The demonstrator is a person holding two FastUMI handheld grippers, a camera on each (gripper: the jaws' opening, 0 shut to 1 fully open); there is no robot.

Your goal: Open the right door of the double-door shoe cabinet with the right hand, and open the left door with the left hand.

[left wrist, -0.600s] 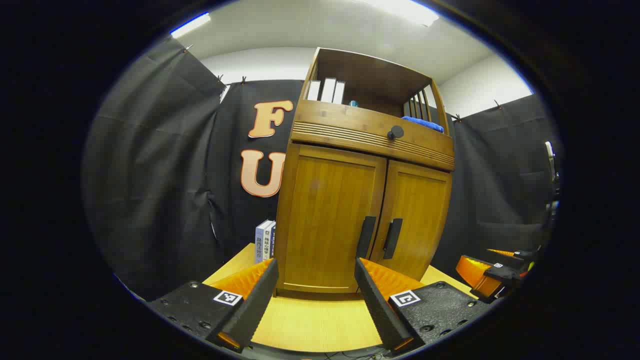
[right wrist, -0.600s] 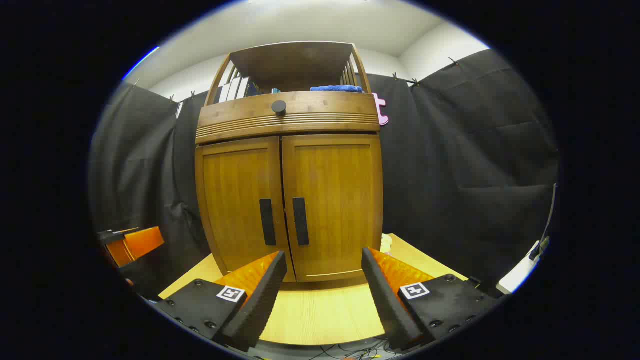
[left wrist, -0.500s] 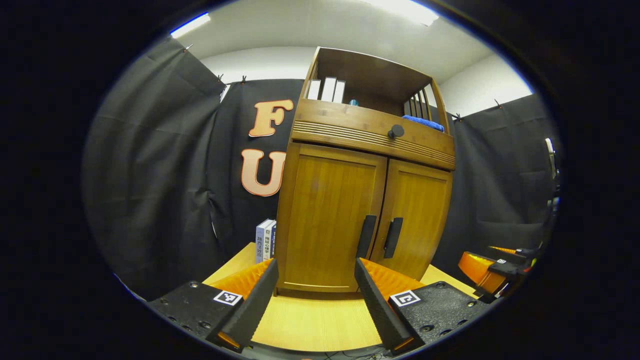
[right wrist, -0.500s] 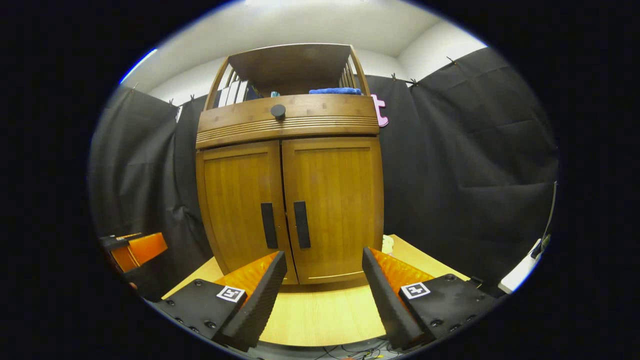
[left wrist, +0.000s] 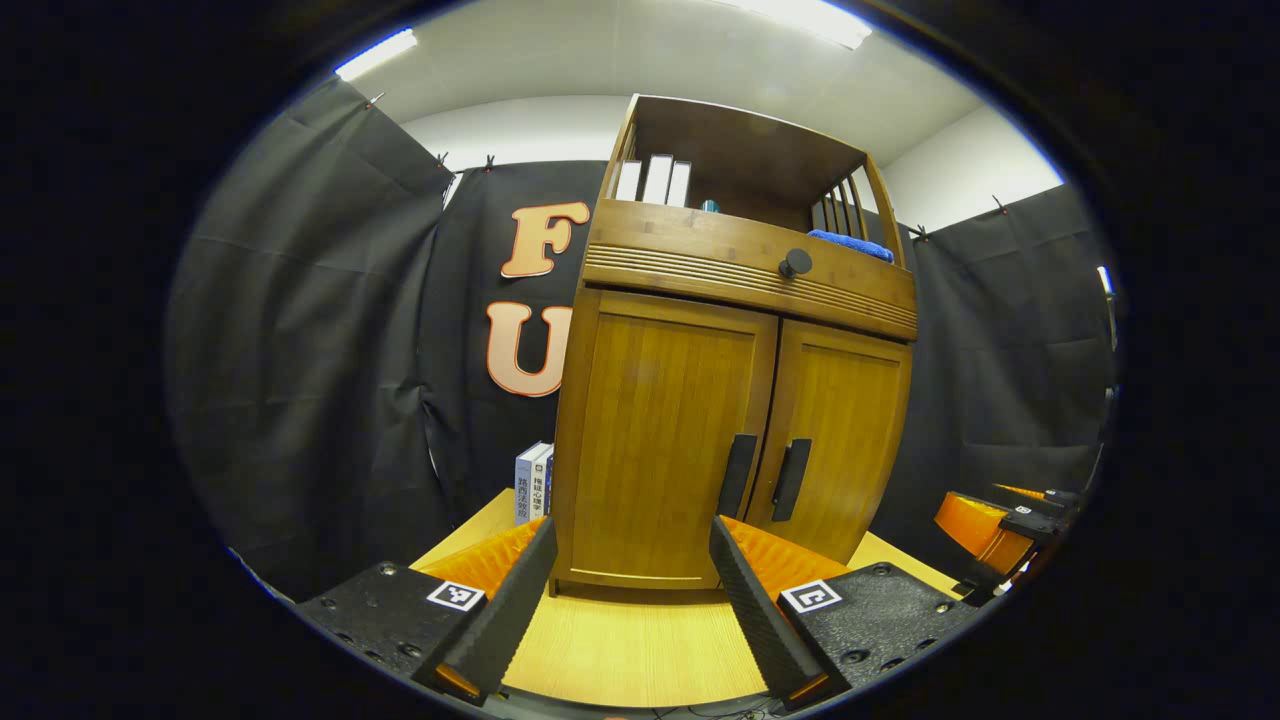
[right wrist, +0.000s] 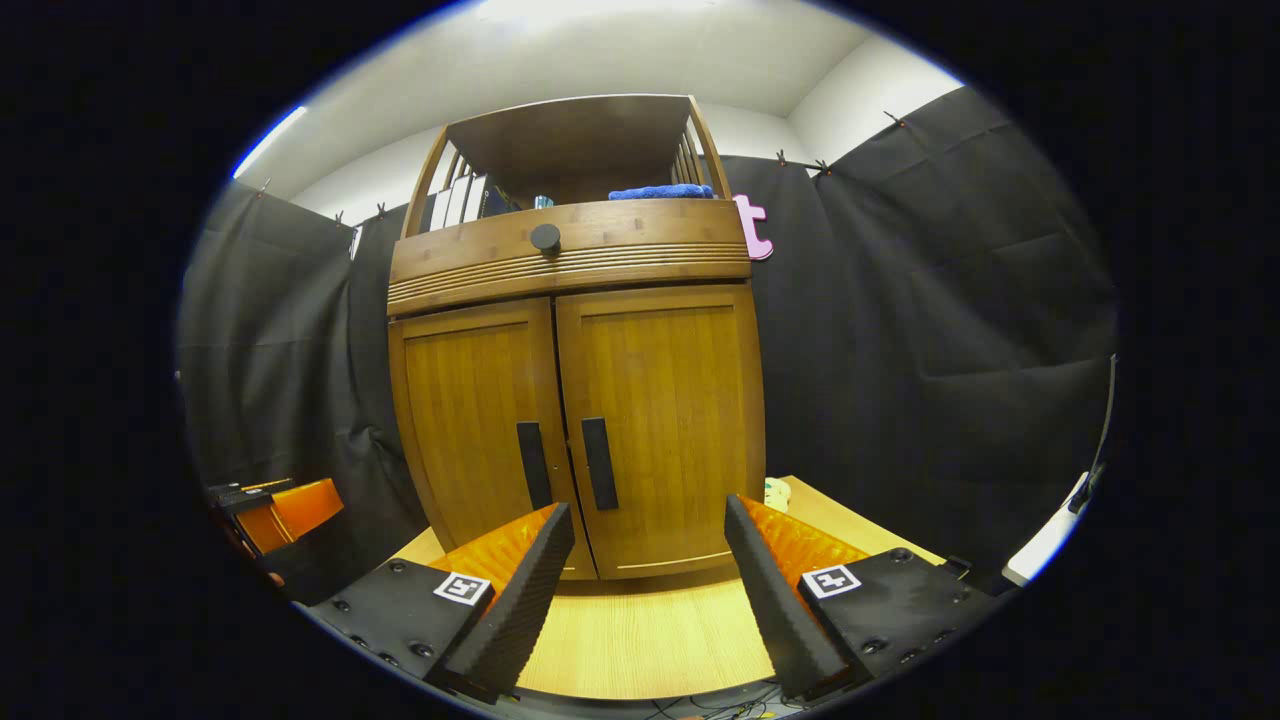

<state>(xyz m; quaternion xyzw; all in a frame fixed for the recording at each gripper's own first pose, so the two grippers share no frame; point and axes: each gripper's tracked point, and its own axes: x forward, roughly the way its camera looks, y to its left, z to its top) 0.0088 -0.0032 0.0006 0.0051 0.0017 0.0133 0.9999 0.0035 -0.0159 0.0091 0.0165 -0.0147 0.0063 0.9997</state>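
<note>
A wooden double-door shoe cabinet [left wrist: 700, 400] [right wrist: 580, 400] stands on a light wooden table, both doors closed. The left door [left wrist: 655, 430] [right wrist: 475, 430] has a black handle [left wrist: 740, 475] [right wrist: 533, 465]; the right door [left wrist: 835, 430] [right wrist: 665, 410] has its own black handle [left wrist: 792, 480] [right wrist: 598, 464]. My left gripper [left wrist: 632, 590] is open, short of the left door, nothing between its fingers. My right gripper [right wrist: 648, 590] is open too, facing the right door from a distance. The other gripper appears at the right edge [left wrist: 1000, 525] of the left gripper view and at the left edge [right wrist: 275, 505] of the right gripper view.
A drawer with a round black knob [left wrist: 795, 263] [right wrist: 545, 238] sits above the doors. The open top shelf holds white books [left wrist: 655, 180] and a blue cloth [left wrist: 848, 244] [right wrist: 660, 191]. Books [left wrist: 530, 480] stand left of the cabinet. A small pale object [right wrist: 777, 492] lies at its right.
Both grippers have tilted or dropped slightly, so the cabinet sits a little lower in each view. The other gripper has drifted outward in both views. The doors stay closed.
</note>
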